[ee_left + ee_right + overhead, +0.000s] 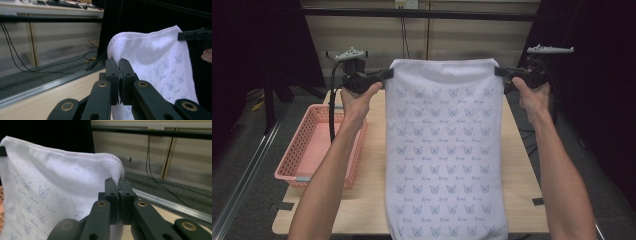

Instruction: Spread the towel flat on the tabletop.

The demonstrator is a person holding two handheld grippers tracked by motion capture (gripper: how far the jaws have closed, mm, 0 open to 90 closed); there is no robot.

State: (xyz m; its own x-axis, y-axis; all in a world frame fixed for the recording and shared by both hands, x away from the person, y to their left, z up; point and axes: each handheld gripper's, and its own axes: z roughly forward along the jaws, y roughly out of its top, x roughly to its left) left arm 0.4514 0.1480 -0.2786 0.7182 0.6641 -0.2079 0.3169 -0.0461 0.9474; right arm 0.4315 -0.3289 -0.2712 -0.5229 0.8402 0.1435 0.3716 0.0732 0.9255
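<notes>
Holding up a white towel [444, 150] with little blue cat faces, one top corner in each gripper. Left gripper [387, 73] pinched tight on the left corner, right gripper [500, 71] pinched tight on the right corner, both closed all the way on the cloth. Hanging flat and straight over the worktop [372, 190], bottom edge down past the near side. Sitting to the left, a pink basket [312, 145], not touching the towel.

Could slip out, since only a tiny bit of each corner sits in the grip. Might sag or fold crooked if one hand drops lower than the other. Could also drag off the near edge of the worktop if lowered too close.
</notes>
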